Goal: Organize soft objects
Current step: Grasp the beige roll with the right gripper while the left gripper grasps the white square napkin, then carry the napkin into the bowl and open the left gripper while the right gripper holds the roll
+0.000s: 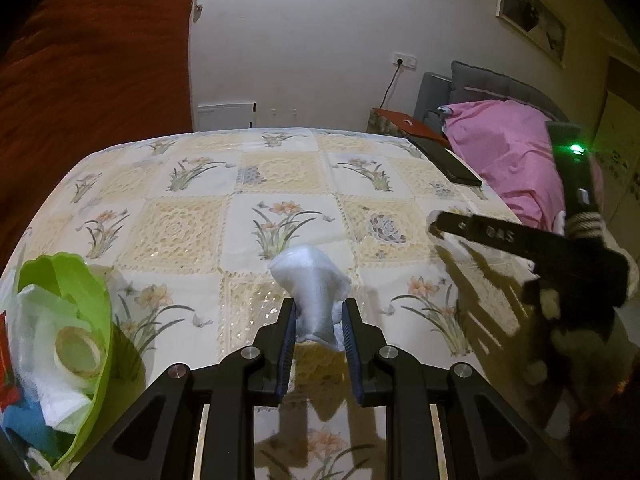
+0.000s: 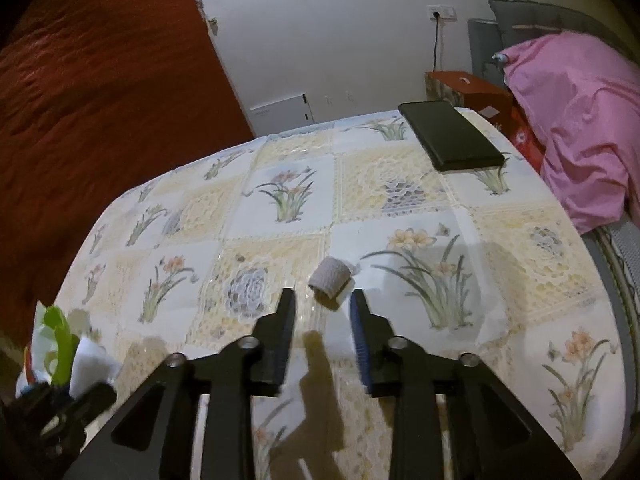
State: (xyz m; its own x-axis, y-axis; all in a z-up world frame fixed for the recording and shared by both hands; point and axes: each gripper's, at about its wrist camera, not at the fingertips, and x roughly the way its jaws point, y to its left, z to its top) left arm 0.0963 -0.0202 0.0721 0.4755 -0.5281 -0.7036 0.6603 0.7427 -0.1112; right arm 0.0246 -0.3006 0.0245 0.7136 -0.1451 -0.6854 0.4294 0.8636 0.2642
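My left gripper (image 1: 319,308) is shut on a crumpled white plastic bag (image 1: 310,280), held just above the flowered tablecloth (image 1: 200,216). A green bowl (image 1: 86,280) at the left edge holds white tissue, a tape roll (image 1: 78,350), and red and blue soft items. My right gripper (image 2: 322,298) stands open over the cloth, and a small beige elastic bandage roll (image 2: 331,277) lies just ahead of its fingertips, apart from them. In the left wrist view the right gripper (image 1: 436,228) reaches in from the right, above that roll.
A black flat case (image 2: 452,136) lies at the table's far right corner. A pink cloth (image 2: 580,120) is draped over a grey chair beyond the right edge. A red curtain (image 2: 100,100) hangs at the left. The green bowl (image 2: 60,336) shows at the lower left.
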